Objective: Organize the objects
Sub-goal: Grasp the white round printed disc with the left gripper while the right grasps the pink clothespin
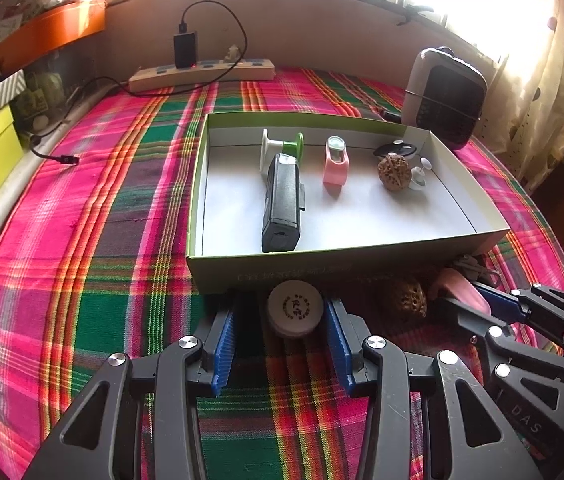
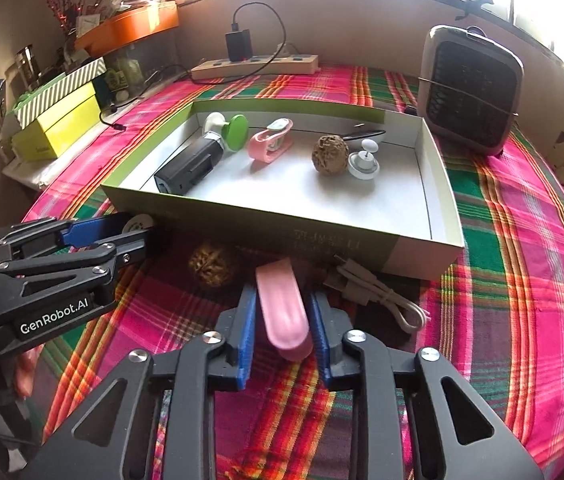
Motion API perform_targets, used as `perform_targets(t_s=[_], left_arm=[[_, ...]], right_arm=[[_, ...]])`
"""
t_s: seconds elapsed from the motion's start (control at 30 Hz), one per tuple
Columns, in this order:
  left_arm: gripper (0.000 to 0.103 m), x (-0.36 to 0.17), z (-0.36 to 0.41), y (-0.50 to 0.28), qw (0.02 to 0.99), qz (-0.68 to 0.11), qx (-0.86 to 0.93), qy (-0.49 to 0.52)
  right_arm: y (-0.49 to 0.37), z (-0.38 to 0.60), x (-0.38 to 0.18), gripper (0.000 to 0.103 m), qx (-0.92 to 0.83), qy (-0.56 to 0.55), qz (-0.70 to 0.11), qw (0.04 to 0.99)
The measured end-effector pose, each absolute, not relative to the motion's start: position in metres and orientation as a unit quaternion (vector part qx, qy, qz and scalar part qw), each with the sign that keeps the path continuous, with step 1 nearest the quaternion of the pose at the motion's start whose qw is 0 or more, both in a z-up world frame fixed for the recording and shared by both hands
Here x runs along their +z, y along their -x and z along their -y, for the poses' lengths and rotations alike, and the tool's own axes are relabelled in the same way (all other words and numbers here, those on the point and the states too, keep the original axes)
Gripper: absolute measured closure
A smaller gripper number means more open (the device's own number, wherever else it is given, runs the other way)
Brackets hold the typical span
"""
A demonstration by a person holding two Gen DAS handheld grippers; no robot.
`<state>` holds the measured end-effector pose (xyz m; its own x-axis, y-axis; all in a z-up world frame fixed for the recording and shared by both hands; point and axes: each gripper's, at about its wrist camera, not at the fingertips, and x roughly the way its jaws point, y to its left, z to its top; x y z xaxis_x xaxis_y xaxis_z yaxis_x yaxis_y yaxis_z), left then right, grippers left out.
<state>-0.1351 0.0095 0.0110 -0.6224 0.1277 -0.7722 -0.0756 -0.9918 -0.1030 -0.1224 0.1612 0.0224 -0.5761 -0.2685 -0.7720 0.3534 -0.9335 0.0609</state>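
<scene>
An open cardboard box (image 1: 365, 248) (image 2: 266, 216) on the plaid cloth holds a black device (image 1: 282, 200) (image 2: 190, 170), a green-and-white spool (image 1: 282, 148), a pink holder (image 1: 335, 164), a walnut (image 1: 394, 172) (image 2: 329, 156) and a white suction cup (image 2: 363, 162). My left gripper (image 1: 282, 320) (image 2: 138, 236) is open, its blue pads on either side of a white round lid (image 1: 295, 308) in front of the box. My right gripper (image 2: 282, 320) (image 1: 477, 300) is shut on a pink oblong piece (image 2: 282, 312). A second walnut (image 2: 212, 266) (image 1: 405, 300) lies between the grippers.
A white coiled cable (image 2: 381, 292) lies on the cloth right of the pink piece. A small fan heater (image 2: 471, 88) stands at back right, a power strip with charger (image 2: 254, 66) at the back, and yellow and striped boxes (image 2: 58, 120) at left.
</scene>
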Motion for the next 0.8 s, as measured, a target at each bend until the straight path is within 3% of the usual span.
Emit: perform_targets(t_s=[0.37, 0.8], left_arm=[[0.078, 0.0099, -0.0065, 0.1346, 0.045, 0.026, 0.902, 0.428], [0.078, 0.0098, -0.0073, 0.1320, 0.046, 0.021, 0.904, 0.425]], right_arm=[[0.1226, -0.1658, 0.0223, 0.084, -0.887, -0.426, -0.041, 0.173], [0.1221, -0.1675, 0.0220, 0.084, -0.887, -0.426, -0.040, 0.173]])
